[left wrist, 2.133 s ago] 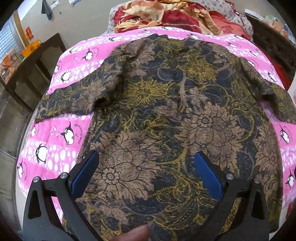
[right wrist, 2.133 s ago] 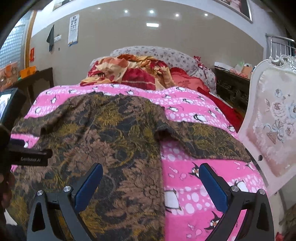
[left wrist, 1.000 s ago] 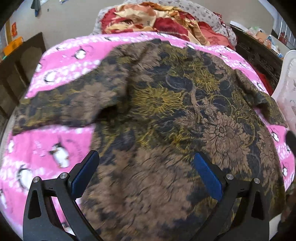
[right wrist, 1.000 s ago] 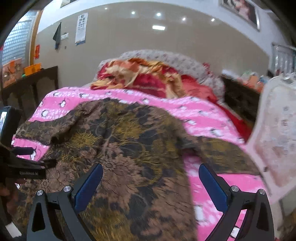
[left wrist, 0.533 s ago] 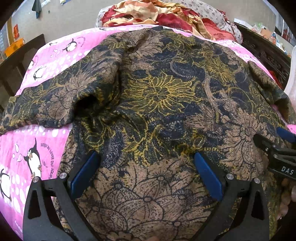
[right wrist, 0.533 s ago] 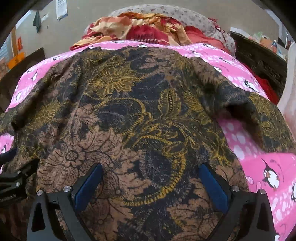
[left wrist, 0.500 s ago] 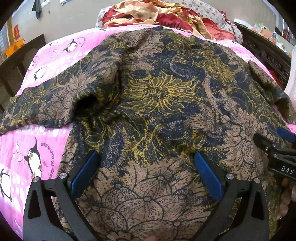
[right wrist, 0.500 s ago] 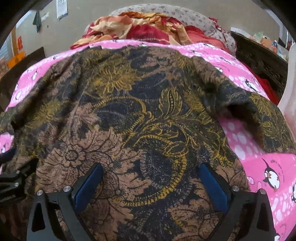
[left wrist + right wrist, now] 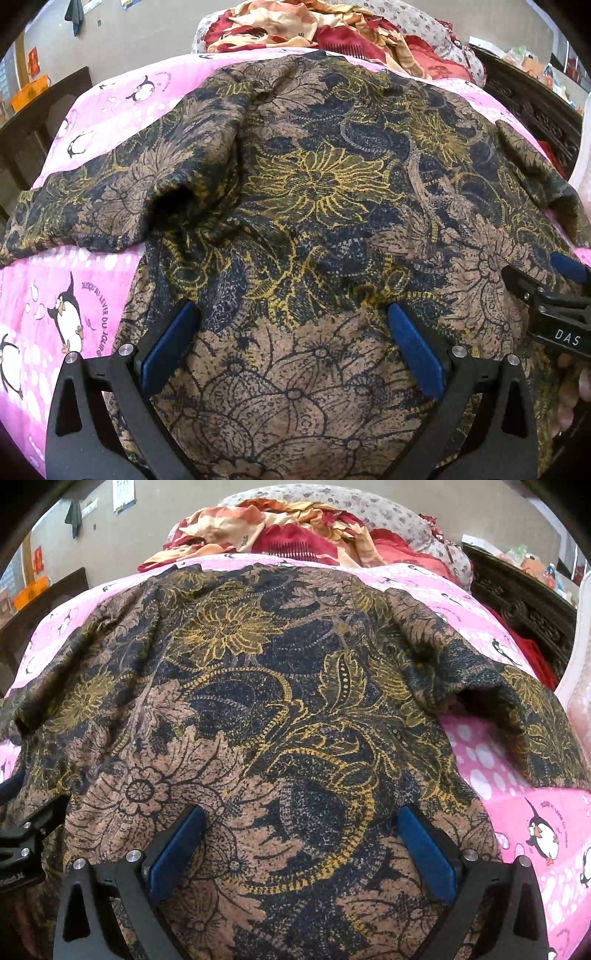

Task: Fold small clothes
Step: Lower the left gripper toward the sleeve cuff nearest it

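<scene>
- Batik shirt [image 9: 314, 192], left wrist view: spread flat on the pink penguin bedspread [image 9: 48, 295], left sleeve [image 9: 103, 206] out to the left, collar far. Left gripper [image 9: 291, 343] hovers over the near hem area, jaws wide apart, holding nothing. Right gripper [image 9: 554, 295] shows at the right edge; its jaws can't be read here.
- Right wrist view: same shirt [image 9: 258, 720], right sleeve [image 9: 517, 709] out to the right over the bedspread [image 9: 535, 812]. Right gripper [image 9: 299, 849] jaws wide apart, empty, above the near body panel.
- Handling, judged: thin, soft, light cloth that drapes and bunches, low slip. Best pinched at hem corners or sleeve ends; a mid-panel pinch would only wrinkle it.
</scene>
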Tool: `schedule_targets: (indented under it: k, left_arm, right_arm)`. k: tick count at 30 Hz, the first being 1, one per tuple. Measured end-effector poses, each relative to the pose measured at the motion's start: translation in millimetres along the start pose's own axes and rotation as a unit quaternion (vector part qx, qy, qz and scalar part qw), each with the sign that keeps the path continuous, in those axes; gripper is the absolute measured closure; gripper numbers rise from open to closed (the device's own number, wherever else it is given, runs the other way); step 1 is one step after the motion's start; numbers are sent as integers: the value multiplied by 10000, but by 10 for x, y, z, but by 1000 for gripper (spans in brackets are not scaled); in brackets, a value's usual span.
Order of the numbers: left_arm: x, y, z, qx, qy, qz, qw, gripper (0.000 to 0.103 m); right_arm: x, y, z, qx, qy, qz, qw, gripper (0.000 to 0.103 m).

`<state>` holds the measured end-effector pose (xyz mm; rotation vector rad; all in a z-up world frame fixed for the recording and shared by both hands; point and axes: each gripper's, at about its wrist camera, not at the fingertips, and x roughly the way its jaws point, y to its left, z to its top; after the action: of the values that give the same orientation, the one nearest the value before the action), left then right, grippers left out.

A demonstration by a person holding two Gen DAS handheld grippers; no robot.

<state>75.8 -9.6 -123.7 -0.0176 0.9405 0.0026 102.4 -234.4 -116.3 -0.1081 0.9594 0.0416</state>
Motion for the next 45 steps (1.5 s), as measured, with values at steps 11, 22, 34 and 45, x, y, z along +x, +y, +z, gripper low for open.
schedule_targets:
  k: [11, 22, 34, 45]
  left_arm:
    - [-595, 541, 130, -366, -450, -18, 9983, 1]
    - [-1102, 1581, 281, -1272, -320, 812, 9880, 1]
    - [-1150, 1526, 193, -1301, -388, 851, 9871, 1]
    - [-741, 1643, 207, -1342, -159, 663, 9886, 1]
  right_arm:
    - [-49, 40, 108, -142, 377, -40, 9992, 0]
    - [-1595, 424, 405, -174, -1303, 169, 9912, 1]
    - [-1944, 296, 252, -83, -1611, -197, 9867, 1]
    - [-1520, 355, 246, -425, -1493, -277, 9875, 1]
